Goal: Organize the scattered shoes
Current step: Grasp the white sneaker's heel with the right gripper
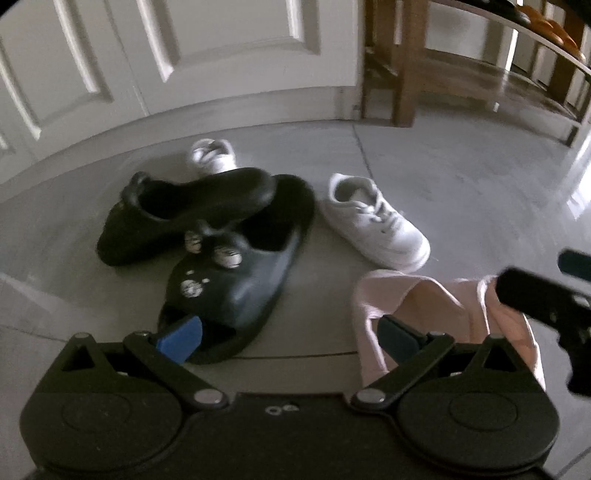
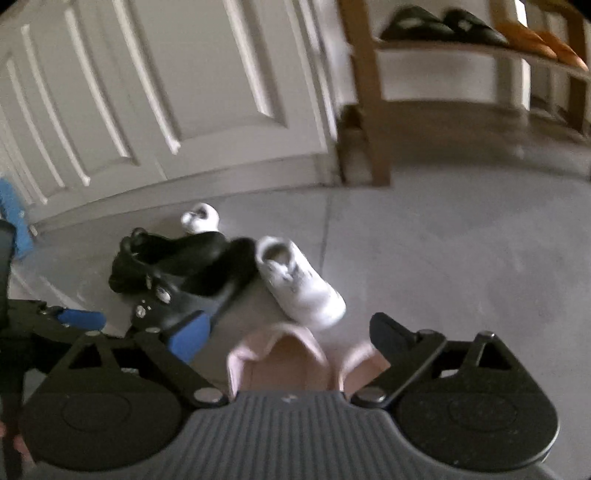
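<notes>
Farthest left on the floor lies the black clog (image 1: 184, 218), tipped across its mate, the charm-studded clog (image 1: 236, 288), whose toe points down toward the left gripper (image 1: 290, 334). That gripper hangs low over the tiles with its jaws spread wide and nothing between them — one blue pad sits over the charm-studded clog's toe, the other over the edge of the pink slippers (image 1: 443, 314).

Behind the clogs, near the white door (image 1: 221, 55), stands a small white sneaker (image 1: 214, 155); its partner, the nearer white sneaker (image 1: 380, 221), lies just right of the clogs, long axis running diagonally, toe toward the lower right.

The pink slippers are the nearest shoes to the right gripper (image 2: 284, 338), directly ahead of and beneath it, openings up, long axis roughly in line with the fingers. Its jaws are also fully apart and hold nothing, straddling the pair. The right hand looks the better placed for the slippers — the left for the clog.

At far right, well apart from the pile, stands the wooden shoe rack (image 2: 376, 92), its upper shelf already carrying dark shoes (image 2: 443, 24) and an orange pair (image 2: 543, 42). The carry would probably go up and to the right.
</notes>
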`<state>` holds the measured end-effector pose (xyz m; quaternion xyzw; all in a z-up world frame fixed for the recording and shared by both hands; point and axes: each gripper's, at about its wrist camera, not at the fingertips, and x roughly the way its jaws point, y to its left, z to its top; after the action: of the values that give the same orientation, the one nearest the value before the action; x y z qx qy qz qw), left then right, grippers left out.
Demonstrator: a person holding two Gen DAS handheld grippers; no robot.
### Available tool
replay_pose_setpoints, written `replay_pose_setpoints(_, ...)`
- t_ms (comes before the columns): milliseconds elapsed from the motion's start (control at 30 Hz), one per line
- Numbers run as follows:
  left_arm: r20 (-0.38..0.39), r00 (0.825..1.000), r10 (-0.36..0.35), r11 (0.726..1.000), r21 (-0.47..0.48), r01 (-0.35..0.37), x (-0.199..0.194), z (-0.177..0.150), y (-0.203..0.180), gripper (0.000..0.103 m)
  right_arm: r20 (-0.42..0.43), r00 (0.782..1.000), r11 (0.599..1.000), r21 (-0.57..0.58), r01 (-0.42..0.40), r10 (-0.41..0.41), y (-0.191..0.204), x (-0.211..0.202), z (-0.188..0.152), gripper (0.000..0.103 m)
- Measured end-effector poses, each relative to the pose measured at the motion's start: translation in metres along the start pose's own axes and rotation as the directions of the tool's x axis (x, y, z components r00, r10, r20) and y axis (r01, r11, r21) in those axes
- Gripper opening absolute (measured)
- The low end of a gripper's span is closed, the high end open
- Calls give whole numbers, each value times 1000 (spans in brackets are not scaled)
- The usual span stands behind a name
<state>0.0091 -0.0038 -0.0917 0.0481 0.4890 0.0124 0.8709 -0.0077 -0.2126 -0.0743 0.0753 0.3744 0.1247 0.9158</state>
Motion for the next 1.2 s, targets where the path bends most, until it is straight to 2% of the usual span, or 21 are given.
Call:
replay_pose_setpoints(100, 6, 999, 36, 999, -34, -35, -1, 0, 13, 102, -21, 1000, 998, -66, -16, 15, 2, 14, 13, 95)
replay_pose_setpoints(233, -14, 999, 41, 996, -75, -42, 3, 1, 23, 102, -18, 1000, 997, -80, -2, 1, -1, 25, 25, 95)
replay_pose_setpoints(400, -13, 996, 83, 995, -55, -84, 10, 2, 23, 102, -18, 1000, 993, -118, 17, -19, 0, 45, 39, 95)
replay_pose_setpoints(500, -5, 994, 111, 993, -43, -111, 14, 4, 24, 102, -26, 999, 974, -224, -28, 23, 14, 64, 44, 94)
replay_pose_setpoints(567, -3, 991, 132, 991, -37, -132, 18, 5, 28, 102, -47, 998, 941, -333, -63, 50, 31, 87, 49, 92)
replay_pose_setpoints(667, -13, 990, 139, 990, -36, -140, 24, 6, 34, 102, -105, 993, 911, -404, -89, 51, 49, 121, 52, 82)
replay_pose_setpoints(800, -31, 988, 154, 987, -34, -155, 31, 4, 45, 102, -175, 984, 883, -458, -106, 28, 70, 172, 53, 76)
replay_pose_setpoints(867, -45, 987, 153, 987, -34, -155, 35, 3, 49, 102, -199, 980, 881, -460, -110, 18, 75, 187, 52, 62)
replay_pose_setpoints(933, -61, 989, 138, 990, -35, -140, 41, 3, 51, 102, -229, 973, 883, -456, -109, 2, 79, 202, 51, 55)
replay_pose_setpoints(1033, -59, 990, 126, 992, -16, -127, 46, 6, 49, 102, -254, 966, 872, -483, -86, -45, 83, 221, 44, 52)
replay_pose_setpoints(1100, -48, 990, 135, 991, 2, -135, 46, 8, 46, 102, -243, 967, 844, -533, -67, -77, 88, 227, 40, 51)
replay_pose_setpoints(1133, -43, 990, 138, 990, 8, -138, 47, 9, 45, 102, -242, 967, 836, -544, -64, -84, 88, 229, 40, 46)
replay_pose_setpoints(1167, -39, 990, 139, 990, 12, -138, 48, 9, 45, 102, -243, 966, 828, -557, -61, -93, 89, 231, 40, 31)
replay_pose_setpoints(1200, -35, 990, 138, 990, 15, -137, 48, 11, 44, 102, -245, 964, 816, -575, -58, -104, 90, 234, 39, 28)
